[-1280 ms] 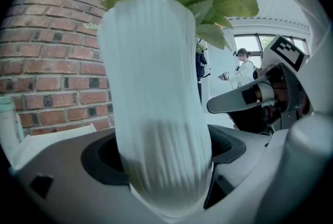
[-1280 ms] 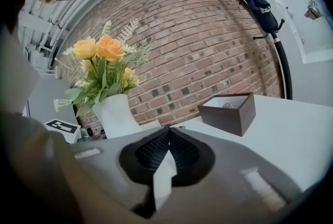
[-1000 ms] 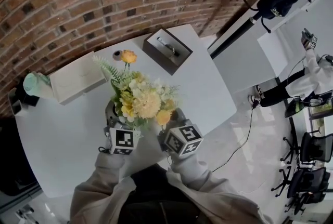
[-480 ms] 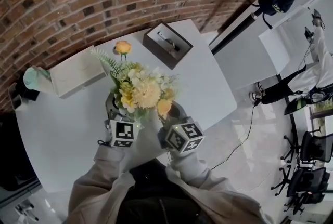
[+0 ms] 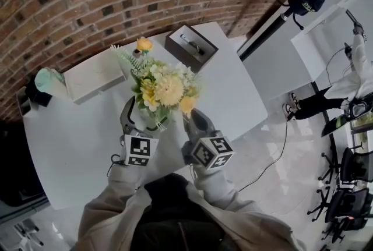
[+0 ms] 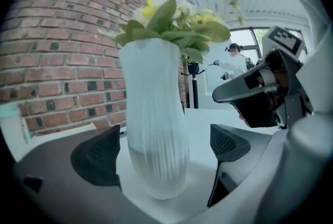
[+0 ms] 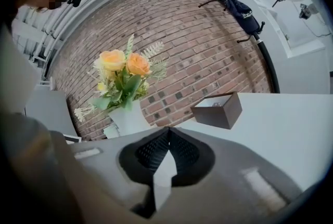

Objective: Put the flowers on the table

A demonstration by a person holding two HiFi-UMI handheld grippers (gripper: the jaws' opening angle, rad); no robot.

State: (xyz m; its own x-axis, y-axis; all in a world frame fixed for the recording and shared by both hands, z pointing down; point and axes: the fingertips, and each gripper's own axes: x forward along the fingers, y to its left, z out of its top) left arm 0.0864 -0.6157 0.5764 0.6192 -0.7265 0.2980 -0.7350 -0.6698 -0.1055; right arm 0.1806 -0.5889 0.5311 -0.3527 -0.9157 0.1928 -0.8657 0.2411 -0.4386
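Tabletop (image 5: pixel 70 145) holds the vase (image 6: pixel 153 103), its base shown only between left gripper's (image 6: pixel 165 150) just-opened fingers (image 6: pixel 99 155); right gripper's (image 7: pixel 167 140) closed.

Head view looks steeply down; both low gripper views face the flowers (image 6: pixel 171 23), left closest.

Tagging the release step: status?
Left gripper just opening, white vase of flowers between its jaws, standing on table. Right gripper shut, empty. Dark box well apart.
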